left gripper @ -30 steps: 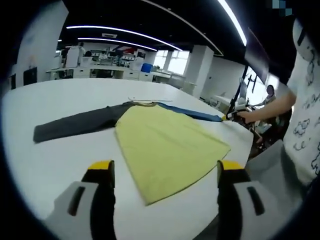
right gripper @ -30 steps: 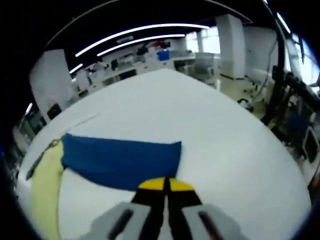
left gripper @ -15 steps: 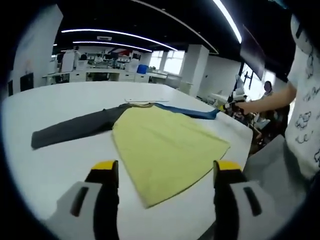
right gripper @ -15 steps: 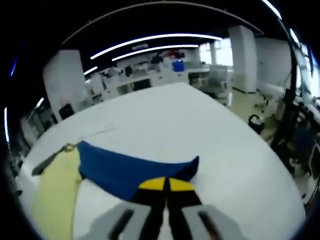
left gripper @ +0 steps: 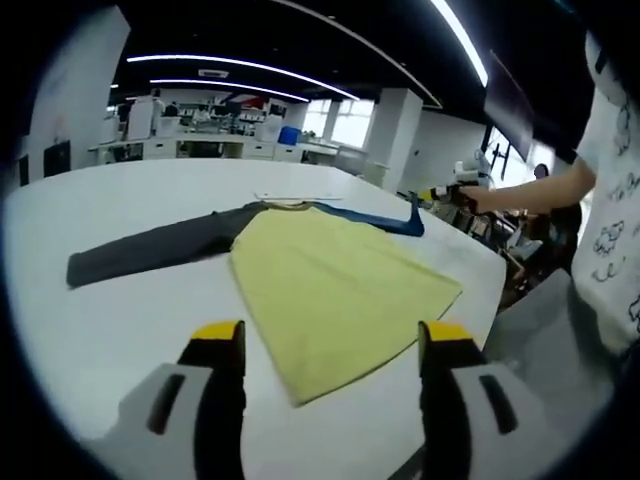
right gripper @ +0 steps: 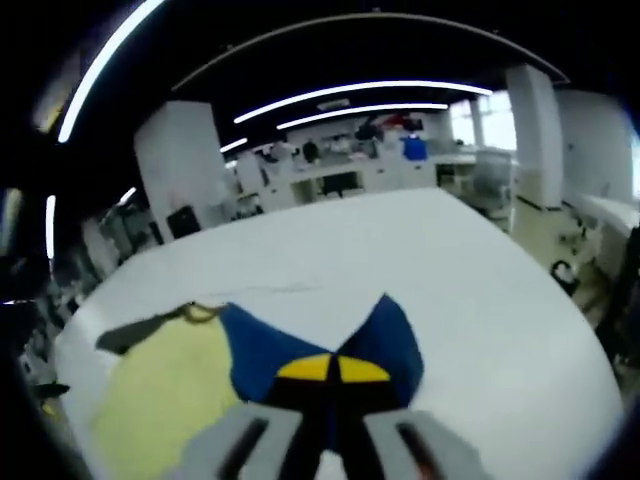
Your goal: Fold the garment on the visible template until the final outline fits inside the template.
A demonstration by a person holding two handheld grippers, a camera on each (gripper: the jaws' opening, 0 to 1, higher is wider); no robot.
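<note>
The right claw (right gripper: 328,368) pinches the blue sleeve (right gripper: 385,335), lifted off the tabletop (left gripper: 110,300) — probably by its cuff. The left claw (left gripper: 325,345) hangs open, empty, before the garment (left gripper: 335,285). A thin grip could slip mid-fold.

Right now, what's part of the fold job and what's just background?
Job: garment with blue sleeve and dark sleeve; right tool shut on blue sleeve; left tool open; table.

Background: office desks; ceiling lights.
</note>
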